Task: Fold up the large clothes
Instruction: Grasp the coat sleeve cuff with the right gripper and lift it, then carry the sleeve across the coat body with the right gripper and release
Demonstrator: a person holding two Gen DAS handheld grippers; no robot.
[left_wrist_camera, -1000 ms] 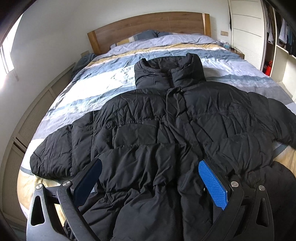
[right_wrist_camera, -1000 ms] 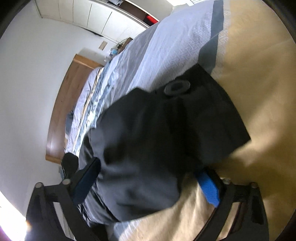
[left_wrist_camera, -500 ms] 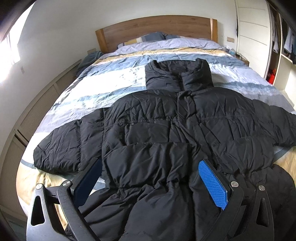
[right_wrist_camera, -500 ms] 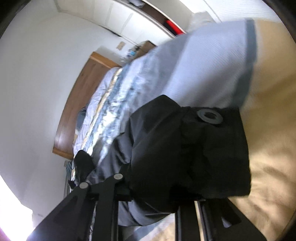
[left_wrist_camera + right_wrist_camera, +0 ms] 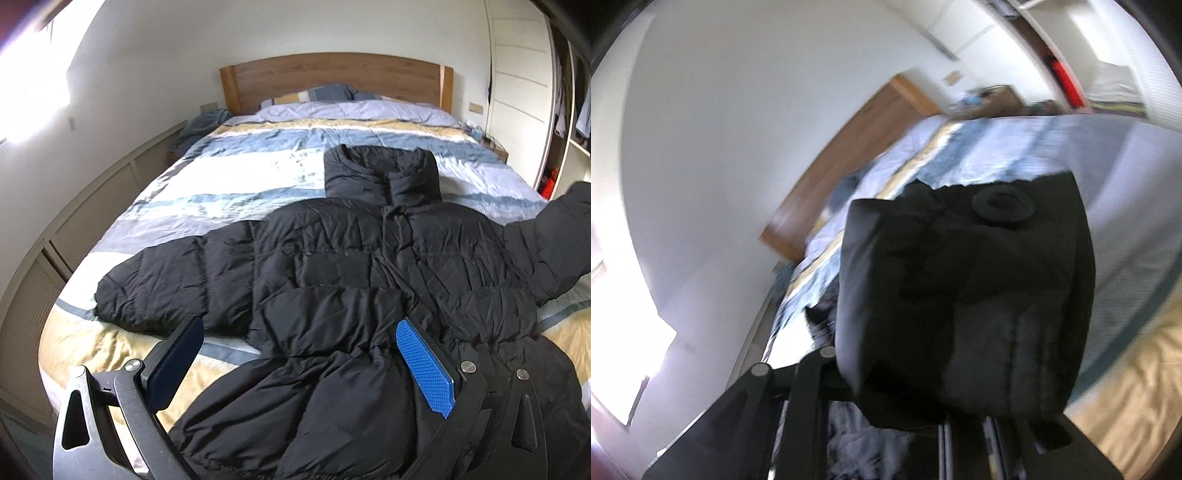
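Observation:
A black puffer jacket (image 5: 351, 266) lies front up on the striped bed (image 5: 258, 177), collar toward the headboard. My left gripper (image 5: 299, 332) hovers open over the jacket's lower front, its blue pad (image 5: 424, 369) clear of the fabric. The jacket's left sleeve (image 5: 166, 273) rests flat on the bed. The other sleeve (image 5: 554, 236) is lifted off the bed at the right edge. In the right wrist view my right gripper (image 5: 905, 413) is shut on that sleeve's cuff (image 5: 960, 295), which has a round snap (image 5: 1003, 203) and hides the fingertips.
A wooden headboard (image 5: 332, 77) and pillows stand at the far end. White wardrobe doors (image 5: 517, 92) and open shelves run along the right. A low panelled wall unit (image 5: 74, 236) borders the bed's left side. A bright window is at the left.
My right gripper closed on the sleeve cuff and raised it off the bed while rolling. My left gripper drew back and up, so more of the bed shows.

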